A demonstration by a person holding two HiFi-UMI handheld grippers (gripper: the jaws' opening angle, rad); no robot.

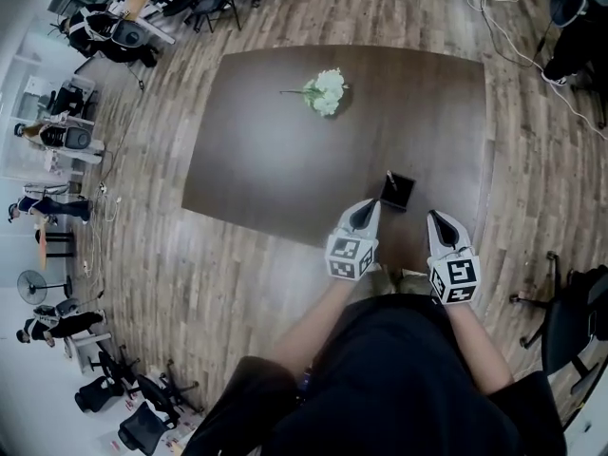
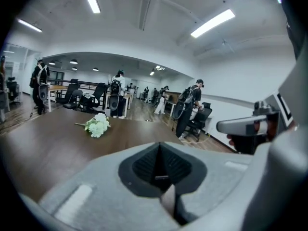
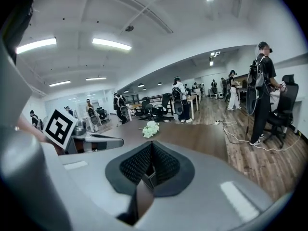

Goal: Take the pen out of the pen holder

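Both tongs hover over the near edge of the dark table (image 1: 266, 160). The left gripper (image 1: 366, 208) is clenched with nothing between its jaws, its tip just beside the black pen holder (image 1: 398, 194). The right gripper (image 1: 435, 218) is clenched and empty too, near the holder on its other side. The pen (image 1: 390, 178) stands tilted inside the holder, untouched. Well apart, a white flower bunch (image 1: 326, 92) lies on the far half of the table.

Table (image 1: 285, 150) of smooth dark wood, floor (image 1: 180, 283) of grainy wooden planks, left gripper (image 1: 368, 207) matt grey plastic.
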